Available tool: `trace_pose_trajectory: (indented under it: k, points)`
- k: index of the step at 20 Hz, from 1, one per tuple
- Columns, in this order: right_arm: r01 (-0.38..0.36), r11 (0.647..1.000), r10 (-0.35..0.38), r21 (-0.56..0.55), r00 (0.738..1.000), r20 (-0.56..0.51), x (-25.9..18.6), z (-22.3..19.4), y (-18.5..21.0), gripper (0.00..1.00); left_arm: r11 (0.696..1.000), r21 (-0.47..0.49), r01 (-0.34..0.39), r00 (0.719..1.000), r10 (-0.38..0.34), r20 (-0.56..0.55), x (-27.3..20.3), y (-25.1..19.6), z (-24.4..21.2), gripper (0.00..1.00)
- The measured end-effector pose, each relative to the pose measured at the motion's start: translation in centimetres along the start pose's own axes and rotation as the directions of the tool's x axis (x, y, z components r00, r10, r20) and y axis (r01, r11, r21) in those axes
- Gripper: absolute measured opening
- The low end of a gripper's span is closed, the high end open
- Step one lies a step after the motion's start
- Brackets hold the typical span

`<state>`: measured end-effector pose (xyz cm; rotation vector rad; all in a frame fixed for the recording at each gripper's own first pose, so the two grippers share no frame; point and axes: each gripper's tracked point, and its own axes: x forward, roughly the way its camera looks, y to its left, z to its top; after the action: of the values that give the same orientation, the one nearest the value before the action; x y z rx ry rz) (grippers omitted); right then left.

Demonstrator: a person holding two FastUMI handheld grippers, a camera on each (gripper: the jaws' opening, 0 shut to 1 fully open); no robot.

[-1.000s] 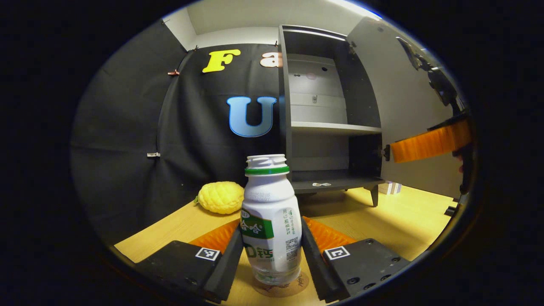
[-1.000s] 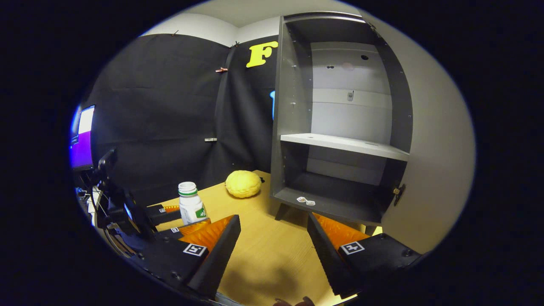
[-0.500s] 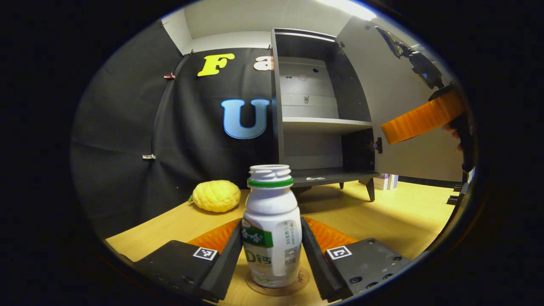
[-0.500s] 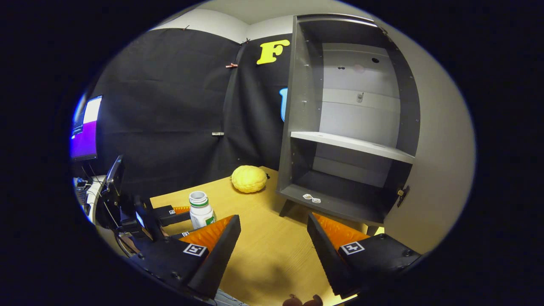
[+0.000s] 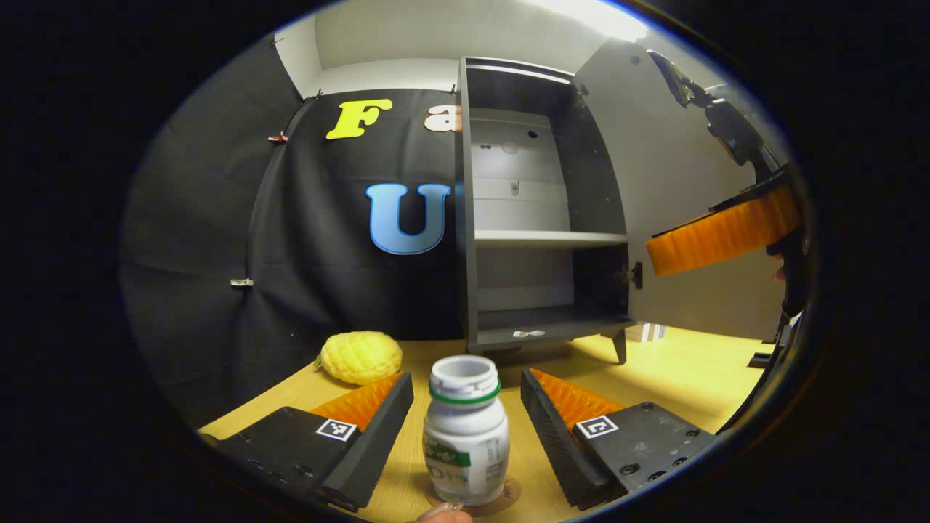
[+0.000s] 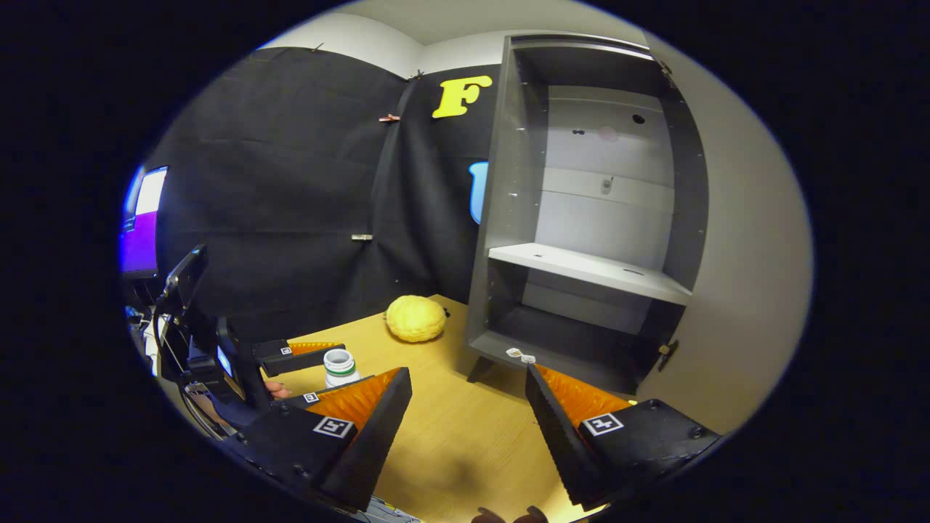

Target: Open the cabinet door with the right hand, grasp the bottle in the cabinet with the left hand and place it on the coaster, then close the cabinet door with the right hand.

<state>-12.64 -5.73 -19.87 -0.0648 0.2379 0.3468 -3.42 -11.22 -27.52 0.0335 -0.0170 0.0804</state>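
A white bottle point(image 5: 465, 436) with a green neck ring and no cap stands upright on a round brown coaster point(image 5: 508, 494) on the wooden table. My left gripper point(image 5: 466, 407) is open, a finger on each side of the bottle with a gap to both. The grey cabinet point(image 5: 538, 218) stands behind with empty shelves, its door point(image 5: 690, 218) swung wide to the right. In the right gripper view my right gripper point(image 6: 468, 396) is open over bare tabletop, in front of the cabinet point(image 6: 588, 218); the bottle point(image 6: 339, 367) and the left gripper point(image 6: 312, 352) sit at lower left.
A yellow bumpy fruit point(image 5: 361, 356) lies on the table point(image 5: 683, 378) left of the cabinet. A lit screen point(image 6: 142, 232) and a stand with cables sit beyond the table's left edge in the right gripper view. Small stickers point(image 5: 528, 333) lie on the cabinet floor.
My left gripper set the bottle down on the coaster, opened and drew back and up from it. The right gripper stayed open and shifted only slightly in front of the cabinet.
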Motion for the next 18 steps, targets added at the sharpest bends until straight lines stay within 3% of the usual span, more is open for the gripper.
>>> trace_pose_trajectory:
  k: [5, 8, 13, 15, 17, 18]
  points:
    - [0.161, 0.986, -0.163, 0.037, 0.985, 0.051, -3.6, 6.2, -3.7, 0.98, 0.997, 0.044, 0.069, 0.995, -0.072, 0.065, 0.2, 0.5, 9.8, 0.94]
    - [0.209, 0.978, -0.21, 0.026, 0.971, 0.115, -6.6, 9.8, -3.5, 0.98, 0.985, 0.057, 0.162, 0.983, -0.166, 0.083, 0.0, -0.5, 15.3, 0.94]
    - [0.298, 0.953, -0.302, 0.054, 0.937, 0.178, -13.0, 13.7, -3.8, 1.0, 0.947, 0.02, 0.319, 0.947, -0.32, 0.031, -1.1, -2.6, 19.8, 0.94]
    - [0.359, 0.927, -0.374, 0.104, 0.9, 0.225, -17.1, 15.7, -4.7, 0.98, 0.928, -0.011, 0.372, 0.928, -0.372, 0.025, -1.4, -3.4, 21.2, 0.94]
    - [0.471, 0.873, -0.488, 0.128, 0.841, 0.233, -21.1, 15.6, -7.0, 0.94, 0.915, 0.005, 0.403, 0.915, -0.403, 0.034, -1.7, -3.9, 22.6, 0.93]
    - [0.522, 0.842, -0.54, 0.138, 0.808, 0.235, -23.2, 15.6, -8.1, 0.98, 0.912, 0.021, 0.409, 0.912, -0.409, 0.037, -1.6, -4.0, 23.1, 0.94]
